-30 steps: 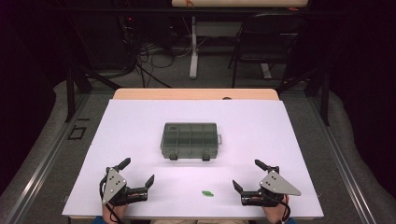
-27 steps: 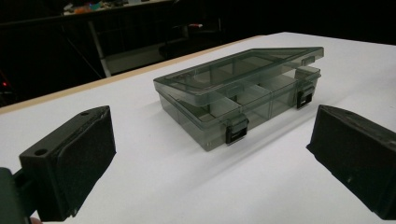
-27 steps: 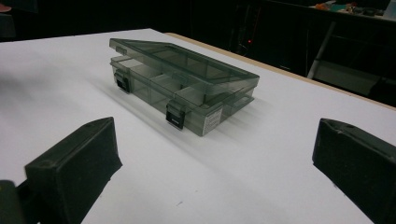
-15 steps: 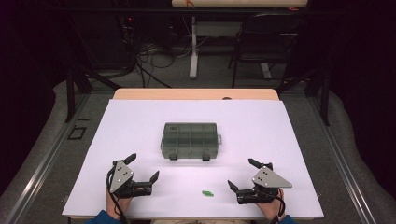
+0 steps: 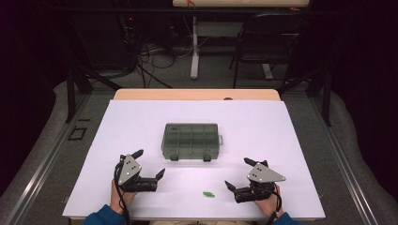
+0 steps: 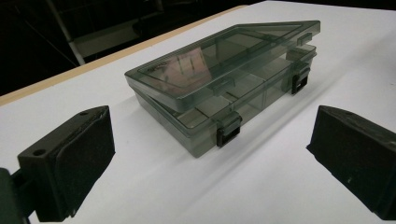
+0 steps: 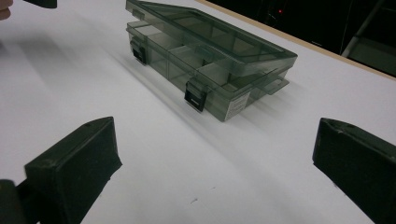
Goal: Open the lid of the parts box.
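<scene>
A smoky transparent compartment box (image 5: 191,139) lies in the middle of the white table sheet (image 5: 263,122), two black latches on its near side. In the left gripper view the box (image 6: 219,79) has its lid slightly ajar above the base. My left gripper (image 5: 150,164) is open, near and left of the box, with nothing between its fingers (image 6: 70,163). My right gripper (image 5: 238,173) is open too, near and right of the box (image 7: 210,51), fingers (image 7: 74,172) wide apart. A small green piece (image 5: 208,194) lies on the sheet between the grippers, near the front edge.
The sheet covers a wooden table whose far edge (image 5: 197,93) shows beyond it. Past the table are dark floor, cables, a table leg (image 5: 193,47) and a chair (image 5: 267,42). Metal rails (image 5: 47,154) run along both sides.
Both grippers have moved forward and slightly inward toward the box. Both stay open. The box and the green piece have not moved.
</scene>
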`<state>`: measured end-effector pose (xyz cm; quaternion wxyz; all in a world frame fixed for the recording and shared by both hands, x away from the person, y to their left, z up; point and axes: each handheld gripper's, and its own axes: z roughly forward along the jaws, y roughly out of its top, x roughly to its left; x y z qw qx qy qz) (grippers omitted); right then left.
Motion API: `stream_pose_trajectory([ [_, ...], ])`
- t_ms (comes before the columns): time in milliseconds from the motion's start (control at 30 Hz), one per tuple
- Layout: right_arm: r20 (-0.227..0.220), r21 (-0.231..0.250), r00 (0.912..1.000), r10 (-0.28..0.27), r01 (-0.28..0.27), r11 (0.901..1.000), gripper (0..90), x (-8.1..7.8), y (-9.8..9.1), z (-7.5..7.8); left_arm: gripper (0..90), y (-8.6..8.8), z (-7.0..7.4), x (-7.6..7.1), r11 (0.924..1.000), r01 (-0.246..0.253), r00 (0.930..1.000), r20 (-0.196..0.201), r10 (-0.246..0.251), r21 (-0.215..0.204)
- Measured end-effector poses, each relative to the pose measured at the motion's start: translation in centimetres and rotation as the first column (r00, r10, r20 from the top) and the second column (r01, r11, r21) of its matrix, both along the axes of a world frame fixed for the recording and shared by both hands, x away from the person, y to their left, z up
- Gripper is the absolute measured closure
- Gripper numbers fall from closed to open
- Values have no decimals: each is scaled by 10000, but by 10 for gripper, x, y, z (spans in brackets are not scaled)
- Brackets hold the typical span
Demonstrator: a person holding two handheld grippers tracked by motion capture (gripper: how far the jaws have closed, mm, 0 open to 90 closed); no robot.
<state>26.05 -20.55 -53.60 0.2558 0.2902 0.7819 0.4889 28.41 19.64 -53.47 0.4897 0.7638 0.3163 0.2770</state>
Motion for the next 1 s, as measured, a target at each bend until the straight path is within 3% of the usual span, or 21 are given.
stream_pose_trajectory([
  [367,-555,-23,9983,167,-169,9999,0,7,3,-1,0,-5,-1,20,9991,394,9972,-644,-383,166],
  [1000,-825,72,9964,205,-199,9998,0,5,0,1,0,-16,-4,45,9974,600,9910,-1221,-546,408],
])
